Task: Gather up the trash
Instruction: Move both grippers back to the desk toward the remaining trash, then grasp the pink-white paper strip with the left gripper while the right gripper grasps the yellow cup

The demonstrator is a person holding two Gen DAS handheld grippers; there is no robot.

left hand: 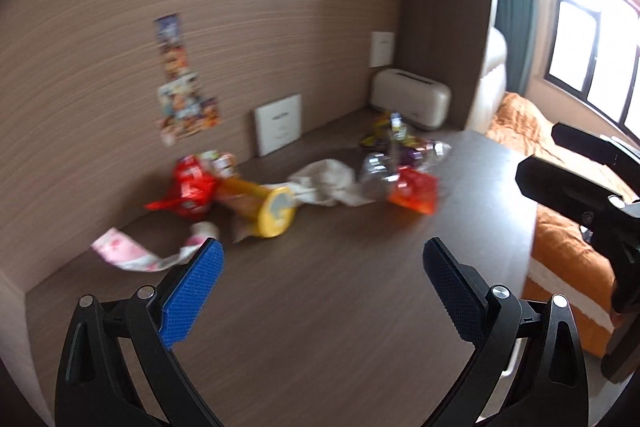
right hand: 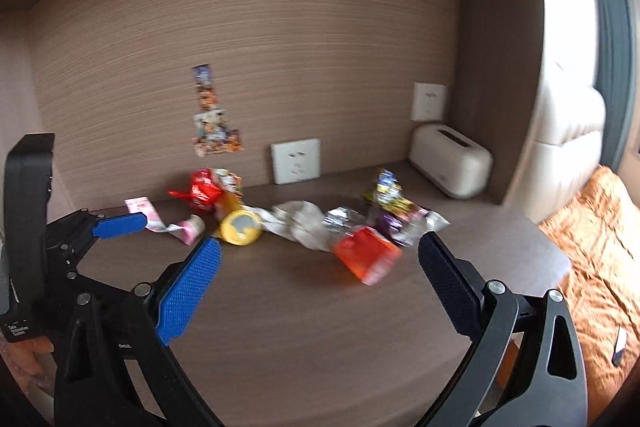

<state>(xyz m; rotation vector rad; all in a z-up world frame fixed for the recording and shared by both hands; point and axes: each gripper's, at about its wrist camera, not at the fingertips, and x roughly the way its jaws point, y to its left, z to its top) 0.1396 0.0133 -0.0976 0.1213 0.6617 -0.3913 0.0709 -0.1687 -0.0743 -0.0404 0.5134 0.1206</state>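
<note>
Trash lies in a row across the brown desk (left hand: 320, 307): a pink wrapper (left hand: 132, 255), a red wrapper (left hand: 188, 187), a yellow tube (left hand: 260, 207), crumpled white paper (left hand: 328, 183), an orange packet (left hand: 414, 191) and shiny foil wrappers (left hand: 400, 143). My left gripper (left hand: 320, 259) is open and empty, just short of the row. My right gripper (right hand: 320, 259) is open and empty, in front of the orange packet (right hand: 366, 257) and yellow tube (right hand: 240, 227). The left gripper's blue finger (right hand: 118, 225) shows at the left of the right wrist view.
A cream toaster (left hand: 412, 99) stands at the desk's back right corner. A white wall socket (left hand: 280, 125) sits on the wood back panel, with stickers (left hand: 180, 87) above the trash. An orange bed cover (left hand: 560, 227) lies beyond the desk's right edge.
</note>
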